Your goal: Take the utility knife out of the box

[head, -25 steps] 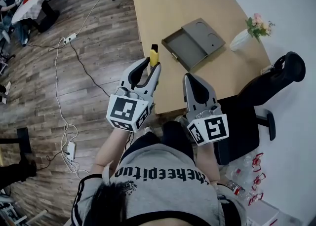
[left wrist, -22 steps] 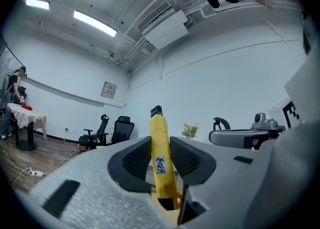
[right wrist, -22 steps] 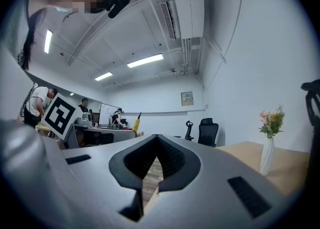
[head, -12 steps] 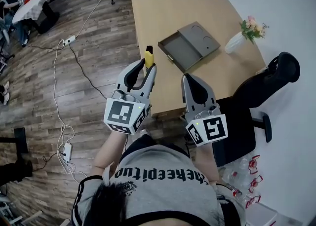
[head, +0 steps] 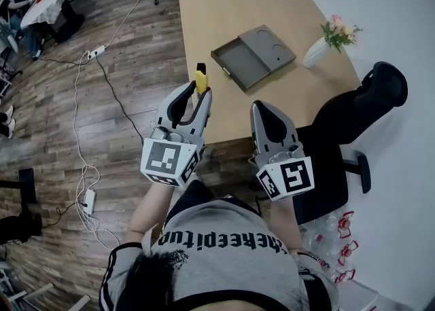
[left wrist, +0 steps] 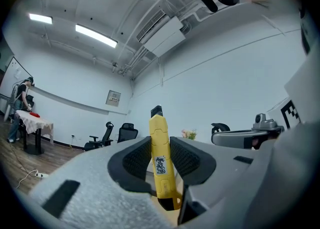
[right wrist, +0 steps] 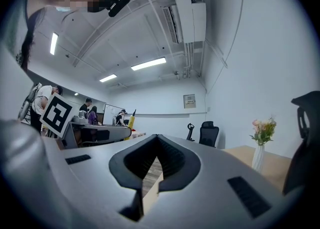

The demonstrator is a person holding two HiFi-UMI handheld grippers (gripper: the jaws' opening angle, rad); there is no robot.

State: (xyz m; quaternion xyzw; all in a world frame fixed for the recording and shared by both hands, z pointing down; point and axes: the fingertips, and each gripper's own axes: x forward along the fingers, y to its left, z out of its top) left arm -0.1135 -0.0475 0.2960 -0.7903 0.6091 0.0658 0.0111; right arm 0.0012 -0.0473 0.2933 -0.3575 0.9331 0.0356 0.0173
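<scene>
Between left hand-held gripper point(left wrist: 160, 142) jaws: yellow, black-tipped utility knife point(left wrist: 161, 165), clamped; right hand-held gripper point(right wrist: 156, 137) closed, empty.

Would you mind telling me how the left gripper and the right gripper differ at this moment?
The left gripper is clamped on the yellow utility knife, which stands upright between its pads, while the right gripper holds nothing. The left gripper's jaws are kept apart by the knife's body, whereas the right gripper's jaws are closed together. Both are grey and point toward the table.
</scene>
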